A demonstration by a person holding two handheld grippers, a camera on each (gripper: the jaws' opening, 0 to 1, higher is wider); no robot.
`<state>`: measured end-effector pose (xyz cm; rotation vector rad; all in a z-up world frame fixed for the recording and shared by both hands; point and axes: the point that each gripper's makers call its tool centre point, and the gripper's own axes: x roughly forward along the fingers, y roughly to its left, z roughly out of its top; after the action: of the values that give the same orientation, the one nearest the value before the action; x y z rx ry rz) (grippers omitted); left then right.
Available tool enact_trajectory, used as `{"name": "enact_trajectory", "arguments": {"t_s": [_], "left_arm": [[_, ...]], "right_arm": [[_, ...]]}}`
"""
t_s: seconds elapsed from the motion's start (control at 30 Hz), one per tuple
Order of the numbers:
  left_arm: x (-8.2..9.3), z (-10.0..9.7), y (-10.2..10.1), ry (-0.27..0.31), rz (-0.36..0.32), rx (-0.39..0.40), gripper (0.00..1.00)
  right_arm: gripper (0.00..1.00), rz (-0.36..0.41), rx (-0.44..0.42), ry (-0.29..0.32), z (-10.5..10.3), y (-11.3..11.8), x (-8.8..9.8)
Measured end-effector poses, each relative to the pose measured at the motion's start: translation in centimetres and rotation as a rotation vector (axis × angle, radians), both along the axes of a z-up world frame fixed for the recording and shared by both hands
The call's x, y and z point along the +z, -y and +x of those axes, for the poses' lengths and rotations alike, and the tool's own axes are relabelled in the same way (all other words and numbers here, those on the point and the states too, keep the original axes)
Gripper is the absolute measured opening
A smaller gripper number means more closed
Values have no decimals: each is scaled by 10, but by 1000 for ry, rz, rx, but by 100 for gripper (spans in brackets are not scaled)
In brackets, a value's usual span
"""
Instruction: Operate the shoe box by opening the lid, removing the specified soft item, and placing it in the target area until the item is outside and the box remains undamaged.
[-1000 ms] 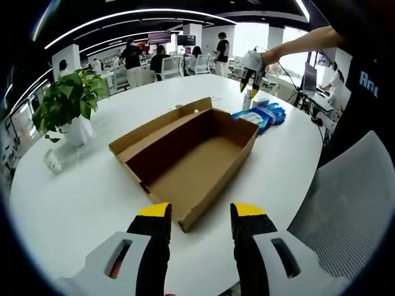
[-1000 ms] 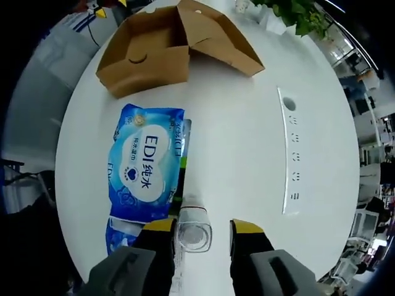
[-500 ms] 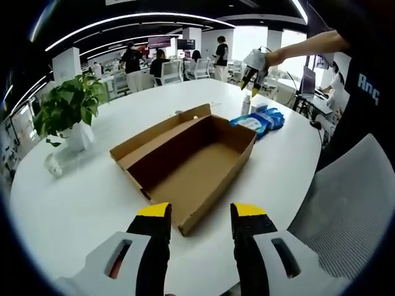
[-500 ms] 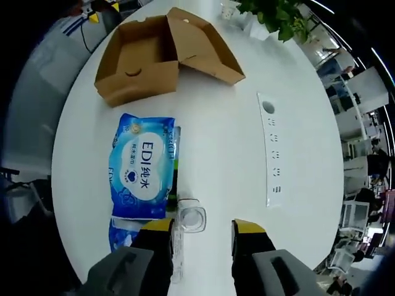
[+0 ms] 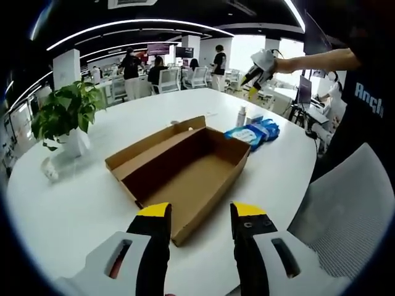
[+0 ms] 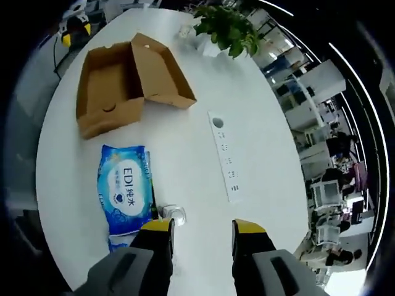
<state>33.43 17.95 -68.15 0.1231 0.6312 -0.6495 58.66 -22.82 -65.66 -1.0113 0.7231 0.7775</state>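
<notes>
Now | shoe box (image 5: 185,172) open | wipes pack (image 6: 120,197) outside | right gripper (image 6: 202,227) empty

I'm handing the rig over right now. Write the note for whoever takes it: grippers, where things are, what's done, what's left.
Left gripper: open, empty, low at the near end of the shoe box.
Right gripper: open, empty, raised high above the table, looking down on it.
The shoe box is open, its lid folded back flat, inside bare; no damage visible.
The blue wipes pack lies on the table past the box's far end, beside a clear bottle.
Done: lid opened, soft pack out and set down.
Left: likely only confirming the pack sits in the target area, which isn't marked.
</notes>
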Motion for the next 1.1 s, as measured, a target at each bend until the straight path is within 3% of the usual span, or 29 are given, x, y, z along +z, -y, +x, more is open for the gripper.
{"name": "enact_trajectory", "arguments": {"t_s": [0.17,0.27,0.37,0.67,1.1], "left_arm": [[4,2,-1,5,-17,-7,39],[5,3,-3,0,-36,6,39],[5,3,-4,0,-50,9,39],[4,8,-5,-1,-87,24,39],[-4,8,-16,-17,-123,48,39]], "right_arm": [[36,119,-95,67,-15,-8,13],[38,226,-133,66,-35,-20,18],[38,276,-150,53,-54,-31,19],[40,316,-122,68,-97,-68,19],[42,424,-70,20,-156,-163,4]]}}
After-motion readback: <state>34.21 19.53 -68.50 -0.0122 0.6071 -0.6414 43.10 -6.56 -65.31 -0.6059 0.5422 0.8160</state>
